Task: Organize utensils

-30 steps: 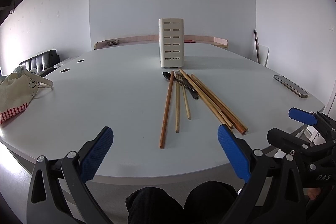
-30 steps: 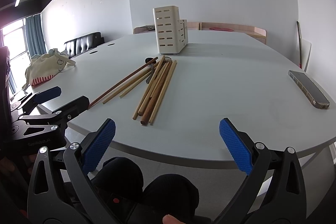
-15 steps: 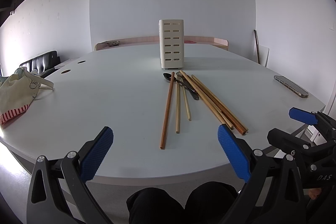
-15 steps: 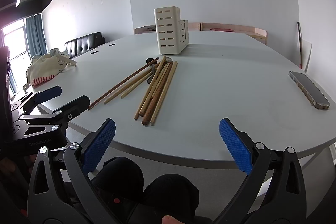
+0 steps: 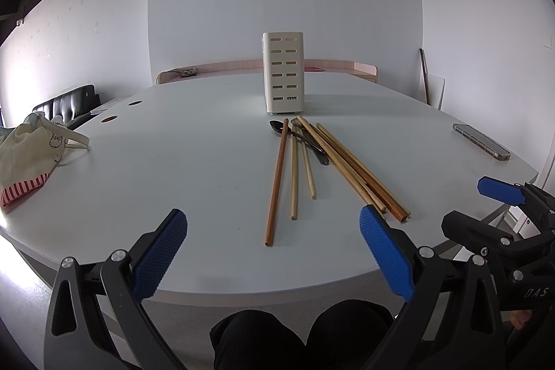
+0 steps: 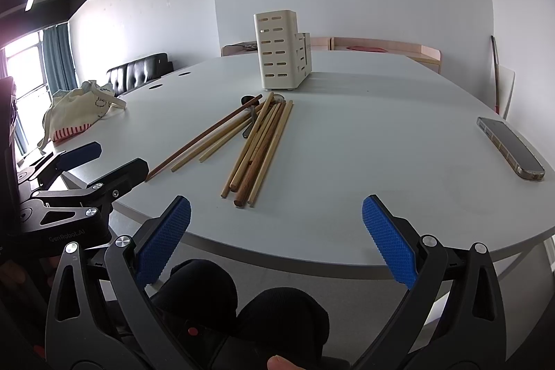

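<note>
A cream slotted utensil holder (image 5: 283,77) stands upright on the grey table (image 5: 173,162); it also shows in the right wrist view (image 6: 280,58). In front of it lie several wooden chopsticks (image 5: 350,163), a long reddish stick (image 5: 277,179) and dark metal spoons (image 5: 277,127), fanned out flat. The chopsticks show in the right wrist view (image 6: 263,141) too. My left gripper (image 5: 274,255) is open and empty at the table's near edge. My right gripper (image 6: 275,238) is open and empty, also short of the near edge, and appears in the left wrist view (image 5: 499,207).
A phone (image 6: 510,146) lies flat at the table's right side. A cloth bag (image 5: 31,155) rests at the left edge. A black sofa (image 6: 138,71) and a low pink shelf (image 6: 381,45) stand beyond the table. My knees (image 6: 242,311) are under the near edge.
Both grippers have crept slightly forward toward the table; the utensils and holder have not moved. Both stay open.
</note>
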